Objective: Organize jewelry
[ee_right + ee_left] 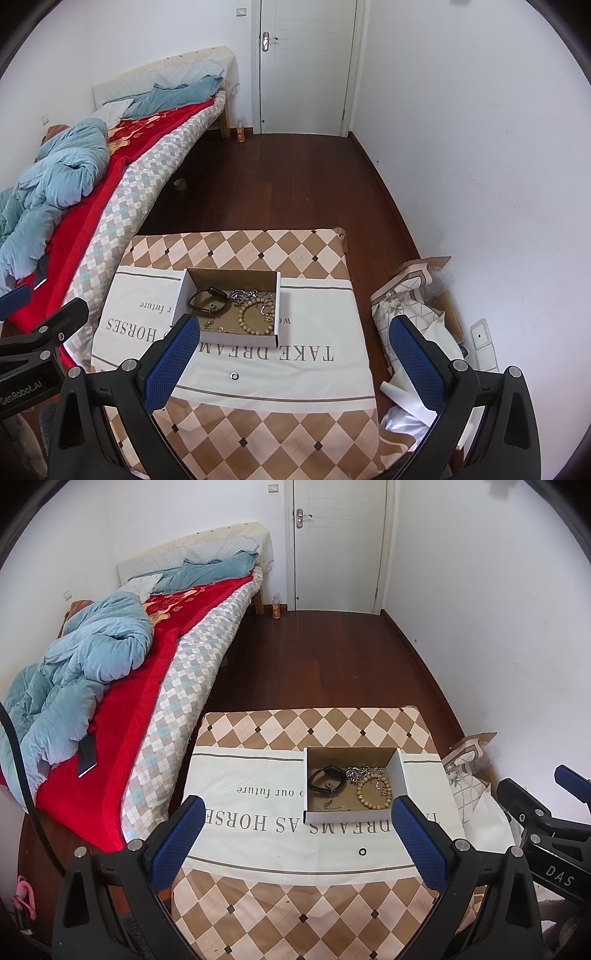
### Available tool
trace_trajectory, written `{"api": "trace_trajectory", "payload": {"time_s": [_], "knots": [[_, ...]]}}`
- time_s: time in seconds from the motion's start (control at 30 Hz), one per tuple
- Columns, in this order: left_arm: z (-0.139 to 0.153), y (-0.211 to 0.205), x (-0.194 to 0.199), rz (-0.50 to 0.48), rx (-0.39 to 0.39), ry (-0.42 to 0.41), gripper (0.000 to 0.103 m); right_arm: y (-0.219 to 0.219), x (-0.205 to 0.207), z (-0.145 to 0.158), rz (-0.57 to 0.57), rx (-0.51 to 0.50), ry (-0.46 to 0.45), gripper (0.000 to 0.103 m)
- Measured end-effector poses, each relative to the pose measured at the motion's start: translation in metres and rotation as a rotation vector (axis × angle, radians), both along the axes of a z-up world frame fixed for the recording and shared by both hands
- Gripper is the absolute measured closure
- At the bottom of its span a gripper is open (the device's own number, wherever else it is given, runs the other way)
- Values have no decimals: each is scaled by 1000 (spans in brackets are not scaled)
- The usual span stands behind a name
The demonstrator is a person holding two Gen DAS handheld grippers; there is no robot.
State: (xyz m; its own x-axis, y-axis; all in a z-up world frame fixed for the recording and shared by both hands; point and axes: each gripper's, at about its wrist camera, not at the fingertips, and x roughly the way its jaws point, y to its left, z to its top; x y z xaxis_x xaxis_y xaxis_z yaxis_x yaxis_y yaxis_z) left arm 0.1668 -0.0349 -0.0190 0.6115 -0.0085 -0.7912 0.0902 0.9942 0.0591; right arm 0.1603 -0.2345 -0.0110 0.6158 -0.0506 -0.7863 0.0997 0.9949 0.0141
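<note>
Left wrist view: the left gripper [297, 840] is spread wide and holds nothing, hovering above the near part of a checkered cushion [295, 915]. Beyond it, slightly right, sits an open cardboard box [354, 814] on the cushion's white band, holding a black band [327, 779], a silver chain [356, 772] and a wooden bead bracelet [373, 792], gathered together, probably for sorting.

Right wrist view: the right gripper [295, 363] is also wide open and empty. The box [229, 336] lies just beyond its left finger. A small ring [234, 376] rests alone on the cloth, near the box, likely awaiting pickup.
</note>
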Motion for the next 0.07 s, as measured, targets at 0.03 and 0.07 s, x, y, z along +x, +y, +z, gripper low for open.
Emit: {"api": "trace_trajectory", "payload": {"time_s": [0.03, 0.07], "knots": [[0, 0, 0, 1, 1, -1, 0, 0, 0, 0, 0, 0, -1, 0], [0, 0, 0, 1, -2, 0, 0, 0, 0, 1, 1, 0, -2, 0]]}}
